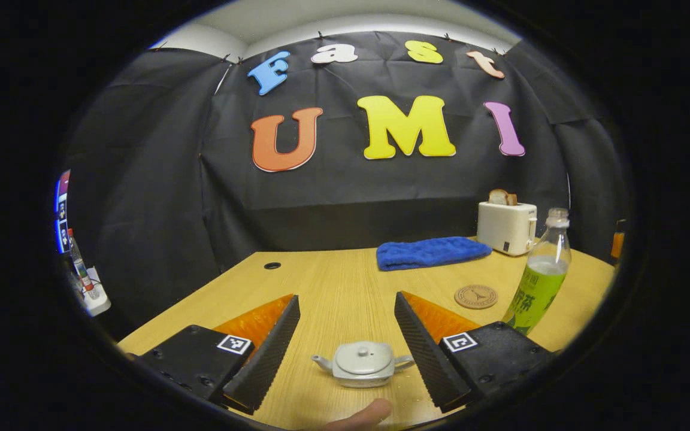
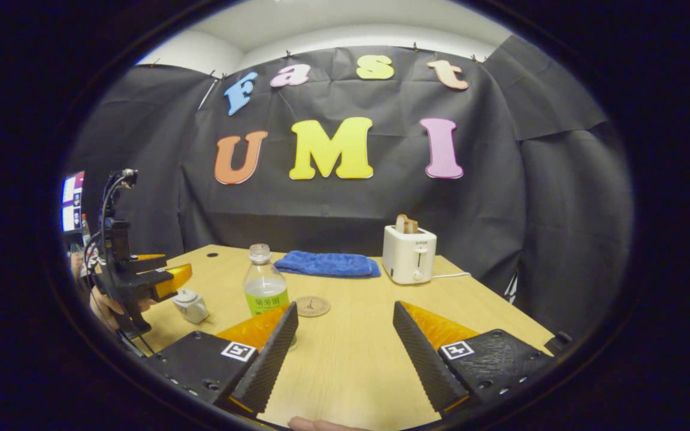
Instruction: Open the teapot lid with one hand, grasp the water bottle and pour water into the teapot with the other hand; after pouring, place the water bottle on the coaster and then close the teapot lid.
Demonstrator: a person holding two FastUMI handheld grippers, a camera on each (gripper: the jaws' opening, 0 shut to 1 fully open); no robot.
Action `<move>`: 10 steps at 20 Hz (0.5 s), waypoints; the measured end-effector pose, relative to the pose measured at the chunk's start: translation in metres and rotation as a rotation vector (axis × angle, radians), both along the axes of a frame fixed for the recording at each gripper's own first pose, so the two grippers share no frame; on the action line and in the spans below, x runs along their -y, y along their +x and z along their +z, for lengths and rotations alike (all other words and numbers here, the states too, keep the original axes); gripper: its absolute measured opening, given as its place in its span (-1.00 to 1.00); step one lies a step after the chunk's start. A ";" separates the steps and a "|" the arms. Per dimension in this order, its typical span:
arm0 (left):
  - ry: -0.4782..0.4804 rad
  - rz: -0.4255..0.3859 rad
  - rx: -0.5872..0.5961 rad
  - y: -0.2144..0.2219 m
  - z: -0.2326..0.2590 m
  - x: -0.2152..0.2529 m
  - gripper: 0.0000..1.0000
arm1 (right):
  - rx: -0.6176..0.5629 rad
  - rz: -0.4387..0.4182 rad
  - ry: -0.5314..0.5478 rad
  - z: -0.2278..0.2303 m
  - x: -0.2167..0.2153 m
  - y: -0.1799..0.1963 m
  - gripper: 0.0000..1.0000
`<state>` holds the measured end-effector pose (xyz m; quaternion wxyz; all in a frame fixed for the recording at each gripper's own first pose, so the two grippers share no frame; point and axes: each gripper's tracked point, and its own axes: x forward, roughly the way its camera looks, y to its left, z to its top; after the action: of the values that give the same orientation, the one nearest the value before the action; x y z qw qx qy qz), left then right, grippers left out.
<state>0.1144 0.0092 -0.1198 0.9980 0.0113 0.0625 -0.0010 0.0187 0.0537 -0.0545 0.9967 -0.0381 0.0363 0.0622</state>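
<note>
Left gripper (image 1: 345, 335), fingers spread wide, is hovering over the teapot (image 1: 362, 363) at lower centre (lid on). Right gripper (image 2: 345, 344) is likewise gaping, holding nothing. Behind, the water bottle (image 2: 265, 286) is standing left of centre, beside the coaster (image 2: 312, 306); farther back, a blue towel (image 2: 328, 264) and toaster (image 2: 409, 254) are sitting.

My right tongs (image 2: 345, 341) hide the foot of the clear plastic water bottle with green drink (image 2: 265, 286). Left of that bottle, my left tongs (image 2: 162, 272) cover part of the small grey teapot (image 2: 190, 305). The bottle's label print is too small to tell.
</note>
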 end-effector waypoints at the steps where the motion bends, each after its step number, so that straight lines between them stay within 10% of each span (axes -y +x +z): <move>1: -0.015 -0.014 -0.026 0.000 -0.008 0.003 0.99 | -0.005 0.007 0.001 -0.003 -0.002 0.000 0.92; 10: -0.013 -0.114 -0.191 -0.004 -0.044 0.022 0.63 | -0.022 0.046 -0.038 -0.013 -0.019 -0.005 0.92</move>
<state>0.1103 -0.0126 -0.1638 0.9858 0.0082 0.1566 -0.0593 0.0136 0.0723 -0.0679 0.9936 -0.0573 0.0475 0.0848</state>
